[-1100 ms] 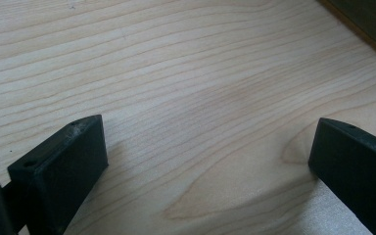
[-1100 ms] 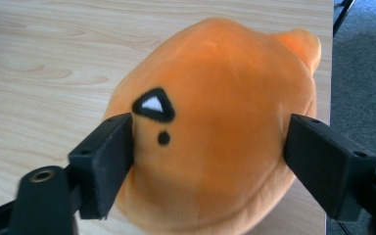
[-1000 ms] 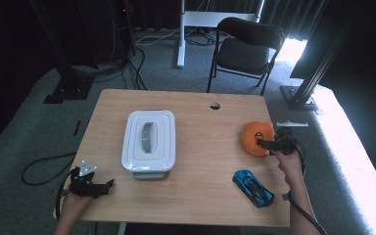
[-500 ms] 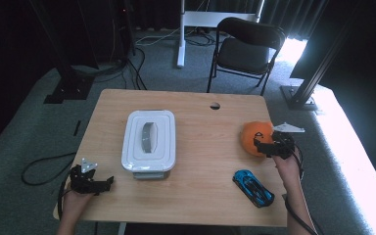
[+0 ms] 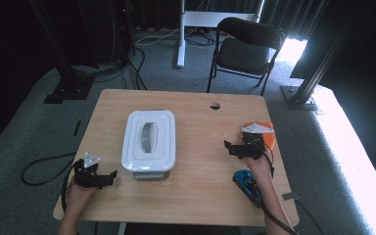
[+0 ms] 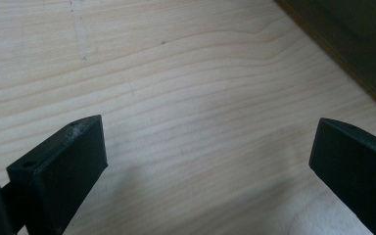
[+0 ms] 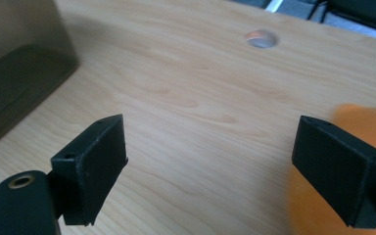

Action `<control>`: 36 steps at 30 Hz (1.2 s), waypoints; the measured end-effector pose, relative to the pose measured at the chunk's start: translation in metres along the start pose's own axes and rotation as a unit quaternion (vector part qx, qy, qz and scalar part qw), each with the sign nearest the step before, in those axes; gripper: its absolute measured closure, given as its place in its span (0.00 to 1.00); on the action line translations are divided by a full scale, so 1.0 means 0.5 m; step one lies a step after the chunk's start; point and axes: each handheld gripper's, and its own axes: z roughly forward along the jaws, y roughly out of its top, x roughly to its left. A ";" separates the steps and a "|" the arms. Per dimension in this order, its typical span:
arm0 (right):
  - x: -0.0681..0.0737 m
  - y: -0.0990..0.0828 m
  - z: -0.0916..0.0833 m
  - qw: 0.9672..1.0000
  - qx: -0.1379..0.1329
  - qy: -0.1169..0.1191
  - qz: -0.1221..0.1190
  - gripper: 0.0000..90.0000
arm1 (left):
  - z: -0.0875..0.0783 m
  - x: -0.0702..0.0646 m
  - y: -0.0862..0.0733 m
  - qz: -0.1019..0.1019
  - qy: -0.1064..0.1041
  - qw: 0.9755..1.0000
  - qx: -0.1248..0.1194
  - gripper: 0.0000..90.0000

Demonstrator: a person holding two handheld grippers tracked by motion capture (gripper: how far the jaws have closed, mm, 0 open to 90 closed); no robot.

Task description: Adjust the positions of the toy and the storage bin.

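The right gripper (image 5: 236, 148) hovers with jaws spread wide and empty, the orange object (image 5: 268, 138) just beside it; the right gripper view shows that orange blur (image 7: 367, 132) past one jaw. The left gripper (image 5: 103, 177), also open and empty, sits near the table's (image 5: 200, 196) front corner. A white lidded container (image 5: 149, 142) stands between them; a blue toy car (image 5: 247, 183) lies by the right hand. No writing is legible.

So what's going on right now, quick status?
Left gripper open, over bare table. Right gripper open, beside the orange object, not gripping it. Lidded white box mid-table, nothing blocking.
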 end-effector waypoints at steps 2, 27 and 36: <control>0.017 0.003 0.020 1.000 0.005 0.009 0.003 0.14 | 0.005 0.000 0.005 -0.001 0.000 1.000 0.000 0.01; 0.186 0.010 0.249 0.997 0.061 0.049 -0.007 0.14 | 0.054 0.018 0.098 0.021 -0.016 1.000 -0.008 0.01; 0.208 0.029 0.278 0.995 0.065 0.070 -0.001 0.14 | 0.051 0.000 0.124 0.032 -0.025 0.999 -0.020 0.01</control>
